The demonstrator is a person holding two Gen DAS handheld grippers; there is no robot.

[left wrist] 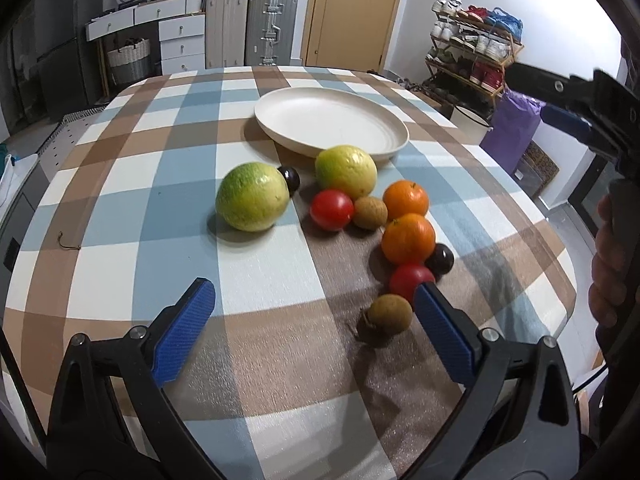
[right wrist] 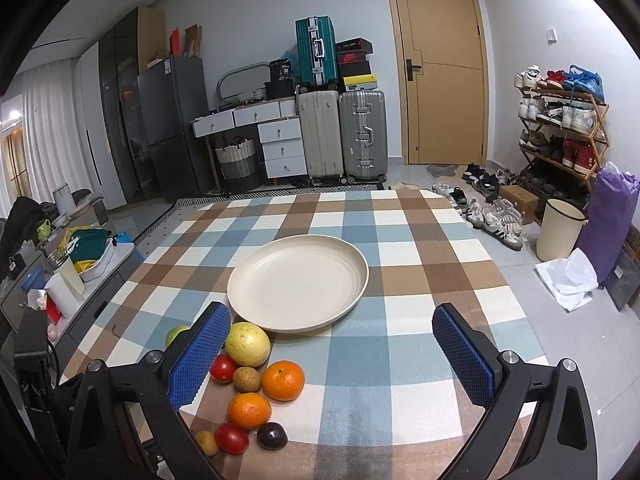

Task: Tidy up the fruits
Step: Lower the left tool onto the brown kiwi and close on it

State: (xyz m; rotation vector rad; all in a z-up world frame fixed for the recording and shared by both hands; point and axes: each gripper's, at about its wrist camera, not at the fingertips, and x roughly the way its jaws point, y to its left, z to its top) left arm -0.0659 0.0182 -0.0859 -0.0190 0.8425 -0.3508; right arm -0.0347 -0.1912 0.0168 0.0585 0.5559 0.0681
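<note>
A cream plate (left wrist: 330, 118) (right wrist: 298, 280) stands empty on the checked tablecloth. In front of it lie two yellow-green citrus fruits (left wrist: 253, 202) (left wrist: 346, 171) (right wrist: 247, 343), two oranges (left wrist: 405, 199) (left wrist: 408, 239) (right wrist: 283, 380) (right wrist: 249, 410), two red tomatoes (left wrist: 331, 210) (left wrist: 408, 278) (right wrist: 223, 368), two brown kiwis (left wrist: 370, 212) (left wrist: 390, 313) (right wrist: 246, 379) and two dark plums (left wrist: 289, 178) (left wrist: 440, 259) (right wrist: 272, 435). My left gripper (left wrist: 314, 304) is open, low over the cloth, its right finger beside the nearest kiwi. My right gripper (right wrist: 332, 320) is open above the plate's near edge, holding nothing.
The table's rounded edges drop off on the left (left wrist: 52, 160) and right (left wrist: 560, 248). A hand (left wrist: 608, 272) holds the other gripper at the right. Beyond the table are suitcases (right wrist: 344, 136), a door (right wrist: 440, 64), a shoe rack (right wrist: 560, 128) and a bin (right wrist: 560, 234).
</note>
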